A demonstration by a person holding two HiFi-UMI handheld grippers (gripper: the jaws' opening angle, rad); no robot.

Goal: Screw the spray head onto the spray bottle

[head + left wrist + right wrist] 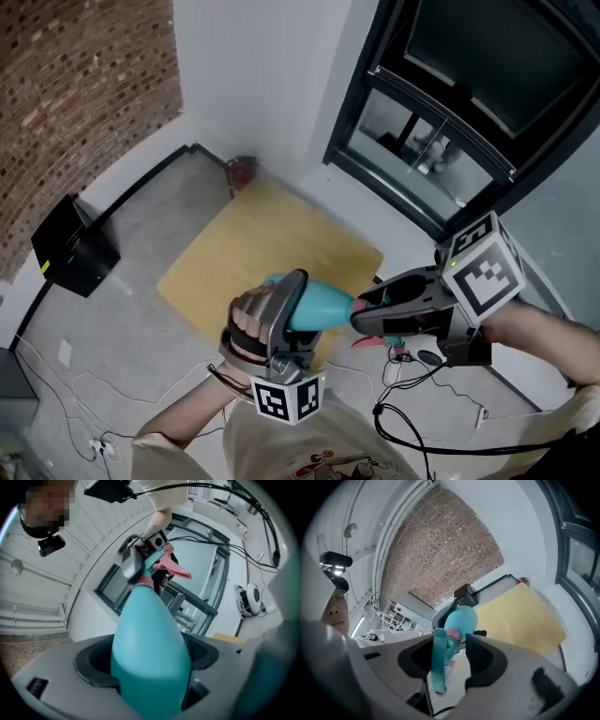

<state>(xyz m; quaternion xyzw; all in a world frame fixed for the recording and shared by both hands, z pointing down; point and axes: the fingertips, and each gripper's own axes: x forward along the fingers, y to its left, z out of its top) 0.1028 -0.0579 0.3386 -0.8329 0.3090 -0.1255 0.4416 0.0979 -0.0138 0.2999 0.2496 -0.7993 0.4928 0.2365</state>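
A black box [70,246] stands on the grey floor [141,234] at the far left, below a brick wall [84,84]. Right of it a yellow board [262,248] lies flat on the floor, with a small reddish thing [242,171], too small to identify, at its far corner.

In the head view the left gripper [292,298] is in the air over the board's near edge, with the left hand [248,328] wrapped round its handle and its marker cube [286,398] facing the camera. Its jaws are clamped on the wide body of the teal spray bottle [323,305]. In the left gripper view that body fills the space between them. The bottle lies roughly level in the air, touching neither board nor floor, with its neck pointing to the right.

The spray head [439,660] sits on that neck above a pink collar [453,634], and its pink trigger [173,567] sticks out to one side. The right gripper [361,314] meets the bottle at this end. Its jaws stand part-way apart around the spray head. In the right gripper view a pale gap shows between the head and the right-hand jaw, so the pads are not pinching it. Its marker cube [483,267] rides above the forearm.

Black cables [412,412] trail over the floor below it, and a dark-framed window [450,122] fills the upper right.
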